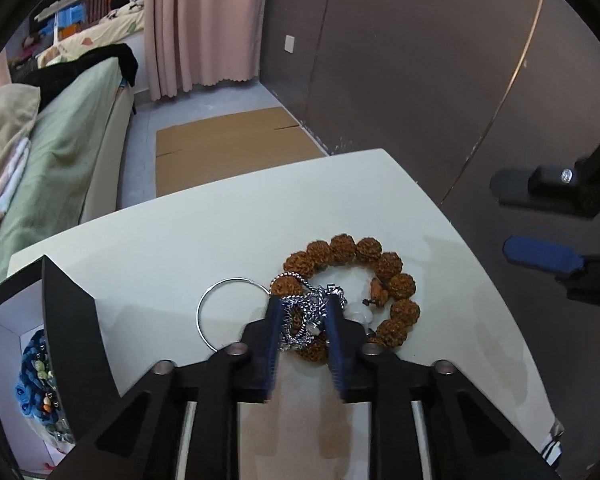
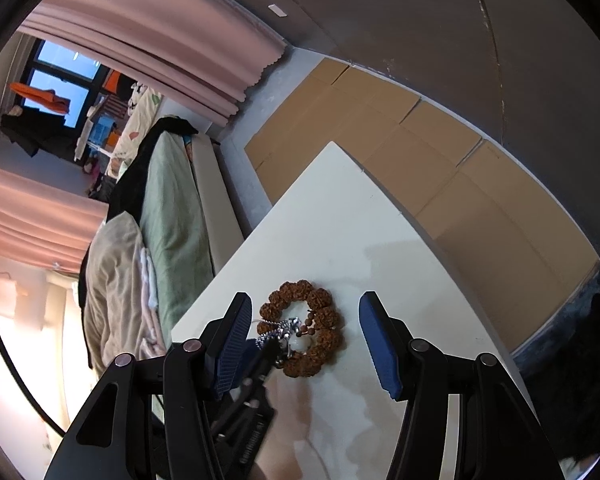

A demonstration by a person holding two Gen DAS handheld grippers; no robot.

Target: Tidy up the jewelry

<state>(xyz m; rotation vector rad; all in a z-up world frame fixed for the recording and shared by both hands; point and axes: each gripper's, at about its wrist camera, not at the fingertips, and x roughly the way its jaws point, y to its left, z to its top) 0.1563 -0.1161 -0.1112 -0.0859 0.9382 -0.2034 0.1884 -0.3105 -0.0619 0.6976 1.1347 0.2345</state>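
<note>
Pinching silver chain [image 1: 310,312], left gripper [image 1: 305,309]; right gripper [image 2: 306,320] spread.

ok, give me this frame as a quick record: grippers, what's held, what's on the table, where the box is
left gripper: closed on the silver chain, down at the table
right gripper: open, holding nothing, above the bead bracelet
bead bracelet: brown, large rough beads, lying flat on the white table; the chain lies partly over it
silver bangle: thin ring, flat on the table, left of the bracelet
box: open, at the table's left edge, blue beaded jewelry inside
</note>
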